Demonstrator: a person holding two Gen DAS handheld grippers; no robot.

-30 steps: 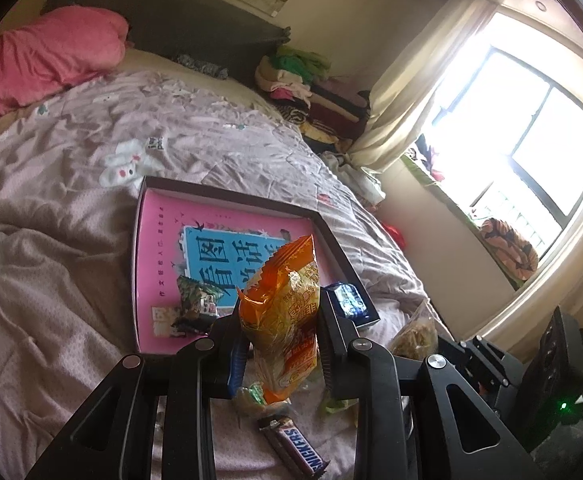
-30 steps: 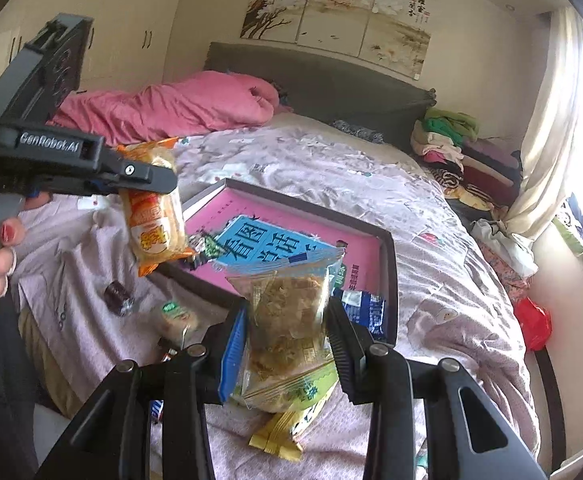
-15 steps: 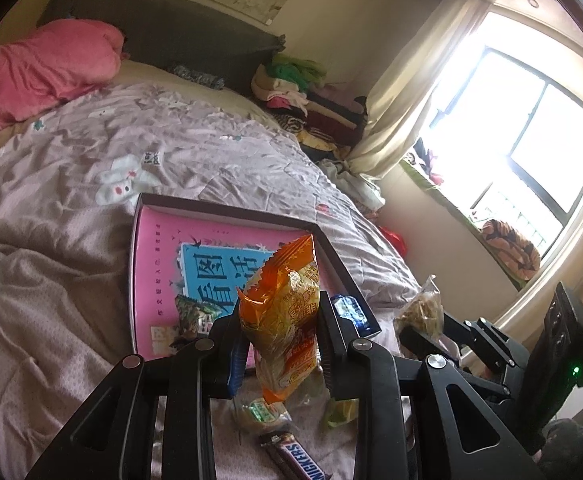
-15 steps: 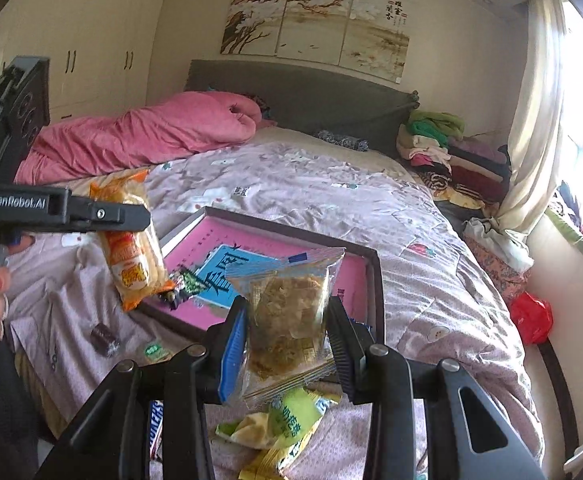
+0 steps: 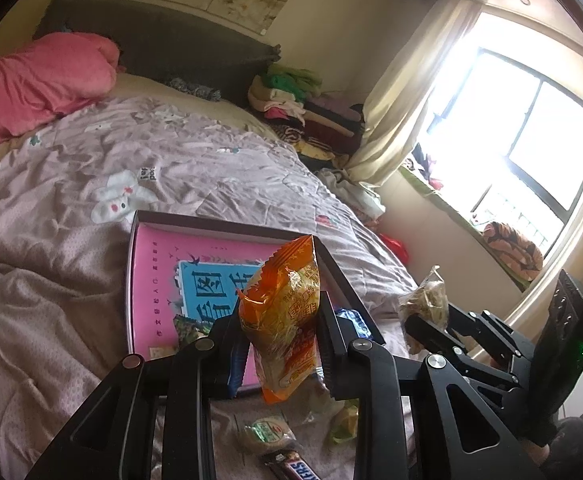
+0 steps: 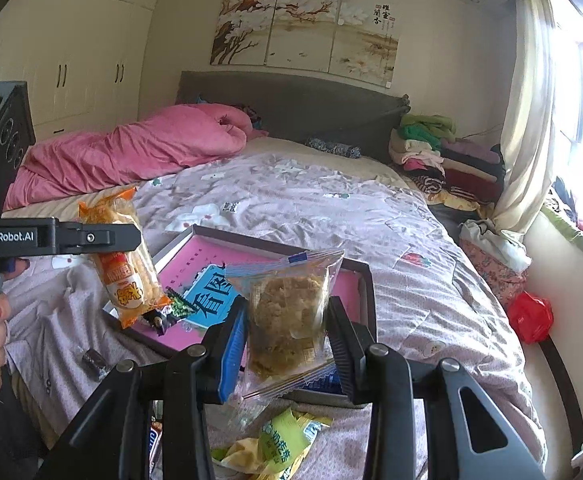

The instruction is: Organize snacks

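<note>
**Orange pack and clear bag both held above the bed**

Orange and crinkled, the snack pack [image 5: 287, 320] sits pinched between your left gripper's [image 5: 281, 334] fingers, held upright over the near edge of the box [image 5: 227, 226]. From the right wrist view the same pack [image 6: 125, 268] hangs at the left of the frame, above the box's near-left corner [image 6: 171, 252].

Your right gripper [image 6: 287, 332] has its fingers closed on a clear bag [image 6: 289, 312] of brownish crumbly snack, held up in front of the box. The box lies on the bed [image 6: 411, 248], its pink floor printed with a blue panel, and a few small wrappers [image 6: 175, 308] lie inside near its front.

Below your grippers, loose snacks rest on the quilt: a green-yellow packet [image 6: 283, 444], a round green-label pack [image 5: 267, 432], a Snickers bar [image 5: 295, 466] and a small dark candy [image 6: 95, 362].
</note>
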